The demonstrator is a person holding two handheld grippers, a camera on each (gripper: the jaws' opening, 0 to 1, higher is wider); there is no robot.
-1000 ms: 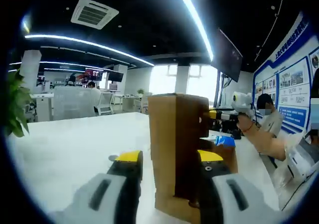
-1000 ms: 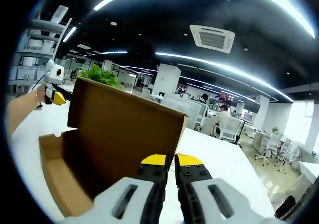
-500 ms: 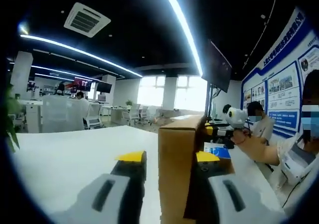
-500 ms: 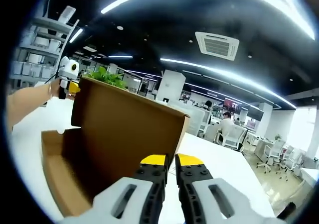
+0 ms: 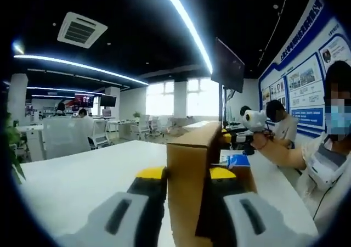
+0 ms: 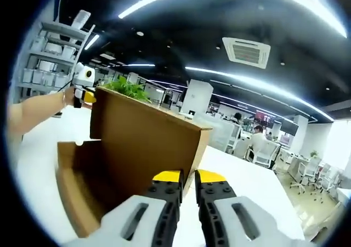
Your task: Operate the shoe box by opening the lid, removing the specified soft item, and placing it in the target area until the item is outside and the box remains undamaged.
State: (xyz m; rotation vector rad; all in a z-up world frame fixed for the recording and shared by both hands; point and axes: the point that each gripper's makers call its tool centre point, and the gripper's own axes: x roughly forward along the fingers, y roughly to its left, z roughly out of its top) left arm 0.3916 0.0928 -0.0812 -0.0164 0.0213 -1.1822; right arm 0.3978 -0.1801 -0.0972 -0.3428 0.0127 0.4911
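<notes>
Two yellow-tipped jaws of the left gripper [image 5: 185, 177] rise from the bottom of the left gripper view and clamp the raised cardboard lid [image 5: 189, 175] of the shoe box between them, one tip on each face of the panel. The lid stands upright on a white table [image 5: 82, 175]. Beyond it, to the right, a person's hand holds the right gripper [image 5: 248, 127] above the table, and something blue [image 5: 237, 160] shows just past the lid; what it is cannot be told. A seated person in a mask is at the far right edge.

In the right gripper view, the right gripper [image 6: 187, 177] has its jaws pressed nearly together with nothing between them, just beside the open shoe box [image 6: 131, 164]. The brown lid stands tall behind the box's tray, whose inside is hidden. At upper left a bare forearm reaches to the lid's top edge holding the left gripper [image 6: 83, 88], with a green plant [image 6: 129, 86] behind.
</notes>
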